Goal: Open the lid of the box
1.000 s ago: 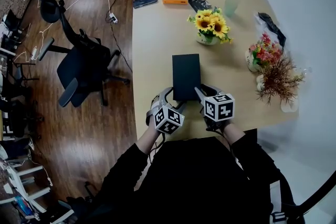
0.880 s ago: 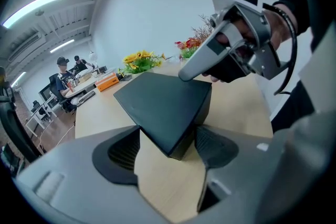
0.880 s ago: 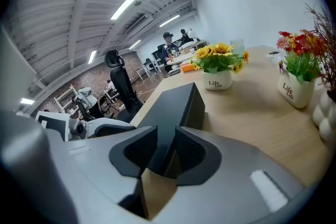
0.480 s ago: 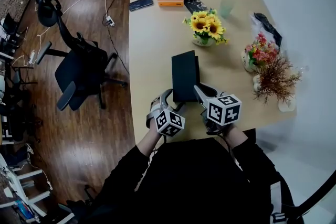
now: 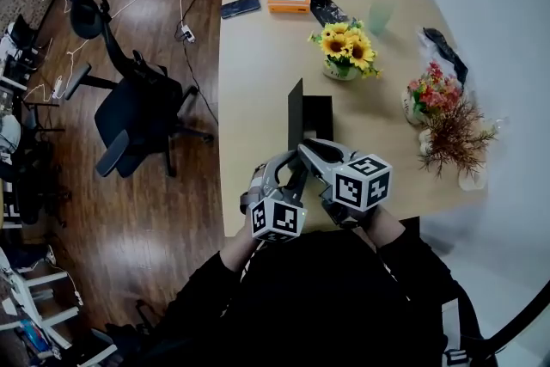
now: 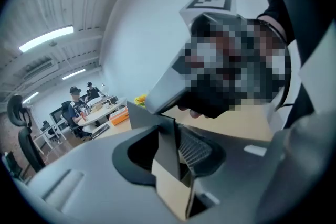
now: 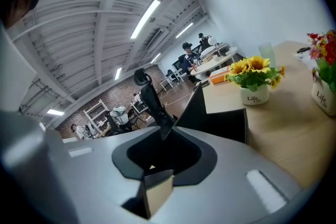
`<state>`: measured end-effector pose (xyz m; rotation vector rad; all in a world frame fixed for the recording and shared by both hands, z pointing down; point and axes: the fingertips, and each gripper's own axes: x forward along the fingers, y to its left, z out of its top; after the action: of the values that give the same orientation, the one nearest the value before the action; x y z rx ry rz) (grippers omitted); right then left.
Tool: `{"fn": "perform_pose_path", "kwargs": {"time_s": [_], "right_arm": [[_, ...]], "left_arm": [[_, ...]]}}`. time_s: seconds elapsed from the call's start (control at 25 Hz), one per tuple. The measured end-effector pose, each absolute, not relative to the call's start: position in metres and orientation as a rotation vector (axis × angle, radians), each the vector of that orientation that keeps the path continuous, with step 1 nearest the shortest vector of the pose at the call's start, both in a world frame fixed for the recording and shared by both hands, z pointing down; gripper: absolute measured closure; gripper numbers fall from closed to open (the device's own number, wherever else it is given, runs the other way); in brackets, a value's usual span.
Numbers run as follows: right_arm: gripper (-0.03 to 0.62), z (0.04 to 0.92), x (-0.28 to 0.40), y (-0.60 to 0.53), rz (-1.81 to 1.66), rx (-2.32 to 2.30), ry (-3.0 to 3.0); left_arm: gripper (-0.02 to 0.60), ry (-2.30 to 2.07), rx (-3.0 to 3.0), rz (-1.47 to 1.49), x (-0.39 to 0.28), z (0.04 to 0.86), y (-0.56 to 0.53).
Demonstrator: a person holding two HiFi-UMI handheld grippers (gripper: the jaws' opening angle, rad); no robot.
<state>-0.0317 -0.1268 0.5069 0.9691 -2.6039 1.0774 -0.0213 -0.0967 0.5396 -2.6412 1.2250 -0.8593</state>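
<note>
Tan table (image 5: 258,64) under me, wood floor and a chair (image 5: 137,112) off to the left. Nearest, both my hands sit at the table's near edge, black sleeves, marker cubes facing up. Left gripper (image 5: 290,170) points forward and a bit down, tips at the near end of the lid (image 5: 296,112). Its jaws have just been closing, and the left gripper view shows the thin black panel between them with the pads on it: a narrow pinch. Right gripper (image 5: 308,150) reaches in from the right toward the same near corner, also tipped slightly down. Its jaws have just eased a touch wider but are narrow, with the lid's edge running into the gap, so it looks gripped too. Lid stands about upright along the left side of the box (image 5: 320,118), seemingly hinged there. Box lies mid-table, dark inside showing.

My read: lid is mid-swing and needs to go past upright. Do it by moving both tips together along the hinge arc, up then over to the left. A straight pull could lift or drag the base. Keep the pinch light so the panel doesn't crease, and release only once the lid rests back.

Farther off, sunflowers (image 5: 348,47) stand past the box, apart from it, clear of the swing
</note>
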Motion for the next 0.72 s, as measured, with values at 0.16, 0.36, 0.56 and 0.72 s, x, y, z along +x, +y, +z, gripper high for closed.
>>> {"fn": "perform_pose_path", "kwargs": {"time_s": [0.16,0.36,0.56,0.72], "right_arm": [[0.533,0.504,-0.010,-0.140,1.093,1.080,-2.607],[0.535,0.586,0.060,-0.151,0.989,1.340,-2.222],[0.475,0.634,0.054,-0.135,0.931,1.249,-2.111],[0.537,0.633,0.045,-0.136,0.908,1.215,-2.141]], "left_arm": [[0.502,1.422,-2.805,-0.690,-0.047,0.536,-0.100],[0.541,1.862,-3.152,-0.169,-0.102,0.547,-0.105],[0.523,2.171,-3.216,-0.070,-0.144,0.585,-0.104],[0.508,2.309,-3.232,0.058,-0.154,0.599,-0.100]]}}
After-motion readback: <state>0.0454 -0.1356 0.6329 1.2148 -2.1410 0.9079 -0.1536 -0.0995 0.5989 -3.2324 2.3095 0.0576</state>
